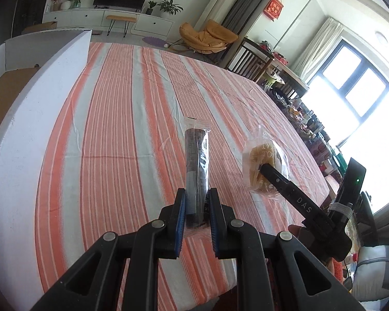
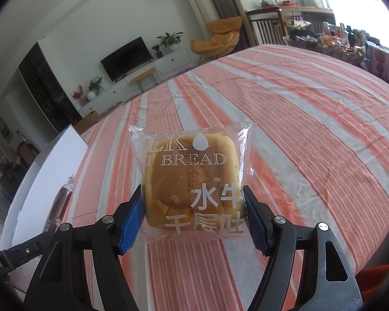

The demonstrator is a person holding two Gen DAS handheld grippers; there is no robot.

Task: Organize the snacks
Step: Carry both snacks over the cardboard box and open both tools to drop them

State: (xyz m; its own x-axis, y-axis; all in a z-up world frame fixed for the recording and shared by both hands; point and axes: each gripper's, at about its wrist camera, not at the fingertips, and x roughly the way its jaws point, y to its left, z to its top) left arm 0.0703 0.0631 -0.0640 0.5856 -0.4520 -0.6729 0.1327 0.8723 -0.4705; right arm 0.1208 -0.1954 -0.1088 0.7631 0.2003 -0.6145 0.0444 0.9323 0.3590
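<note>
Left tool (image 1: 196,202) is gripping narrow, blue pads (image 1: 181,223) pressing both sides of a dark snack stick (image 1: 197,171) in a clear wrapper. The stick is pointing away from the camera, its near end caught between the pads, its far end with the crimped seal sticking out over the striped cloth (image 1: 116,129). It is looking lifted off the cloth, though the far end's contact is hard to tell.

Right tool (image 2: 193,215) is standing fairly wide, its two blue pads (image 2: 131,223) bracketing a packaged bread bun (image 2: 192,184), one pad at each side edge of the wrapper. Pads are touching the plastic; the bun is sitting upright between them, printed face to the camera, "BREAD" readable. Seen from the left wrist view, the same bun (image 1: 265,168) is hanging at the tip of the right tool's finger (image 1: 285,184), just right of the stick, the two apart.

Count: two tools, two snacks — one dark stick, one bread bun. One snack per tool.

A white box (image 1: 39,108) is sitting at the left edge of the surface, open, cardboard-brown inside showing at the far left. In the right wrist view the box (image 2: 46,181) is showing at the left, with the stick (image 2: 62,202) and left tool in front of it.

Cloth is covering the whole surface, orange and grey stripes.
</note>
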